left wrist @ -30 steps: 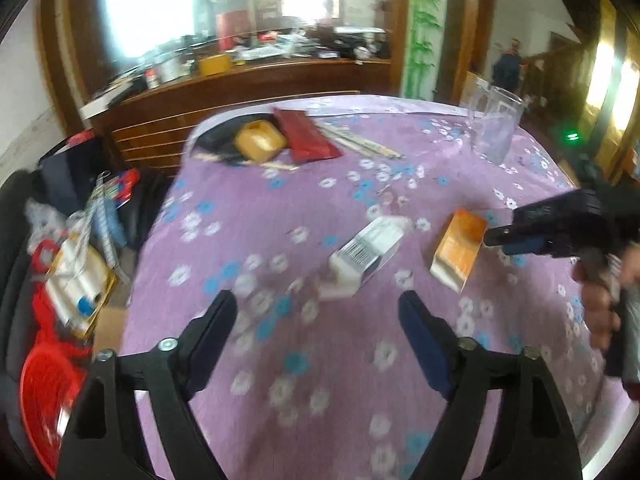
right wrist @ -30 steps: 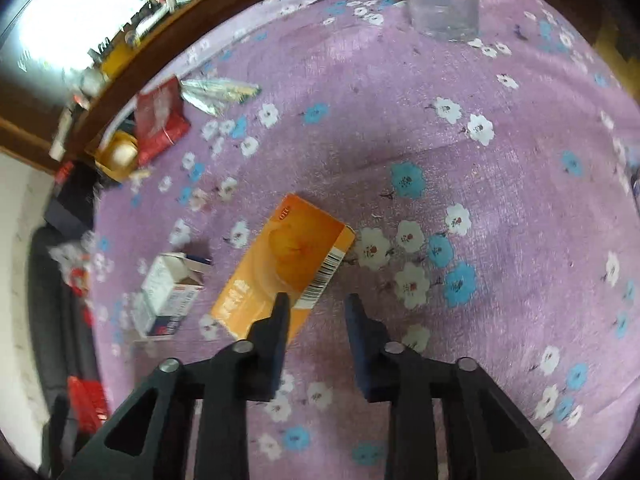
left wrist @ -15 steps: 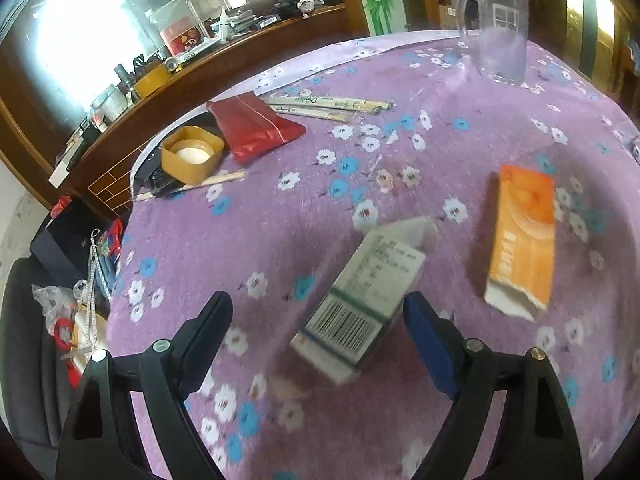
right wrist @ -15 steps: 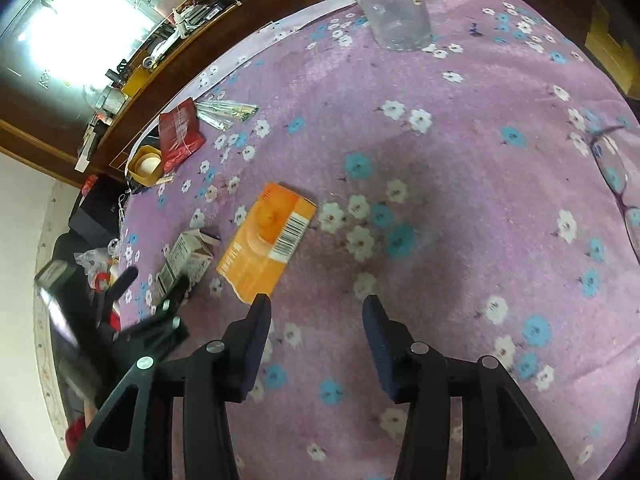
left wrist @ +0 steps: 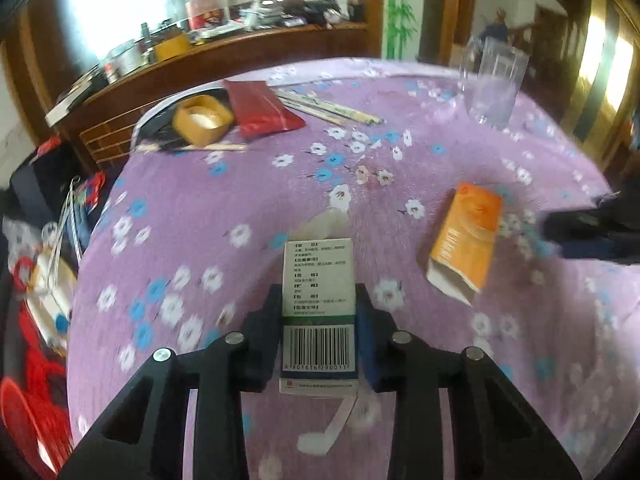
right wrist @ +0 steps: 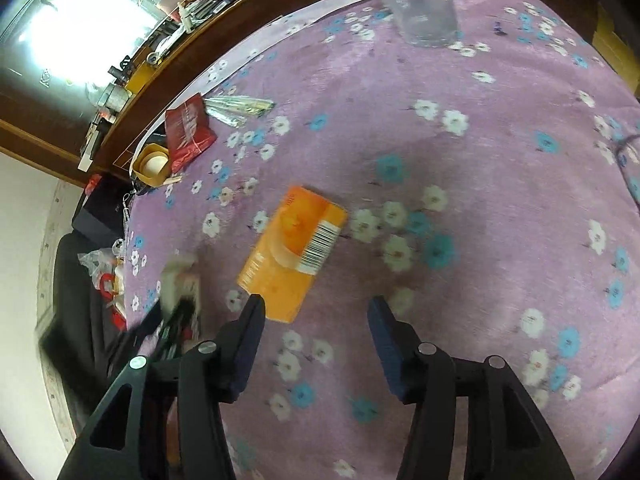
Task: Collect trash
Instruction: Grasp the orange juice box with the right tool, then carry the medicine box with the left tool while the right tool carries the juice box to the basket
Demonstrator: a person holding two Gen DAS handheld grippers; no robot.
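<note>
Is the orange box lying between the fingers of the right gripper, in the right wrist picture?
No: the orange box lies flat on the tablecloth ahead of the right gripper, whose jaws are opening with nothing between them.

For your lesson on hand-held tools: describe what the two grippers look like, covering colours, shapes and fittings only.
Both look alike. The left gripper and the right gripper each have two black plastic fingers with triangular cut-outs, dark blue pads at the tips, and round silver bolts at the joints. No cables, markings or sleeves show.
</note>
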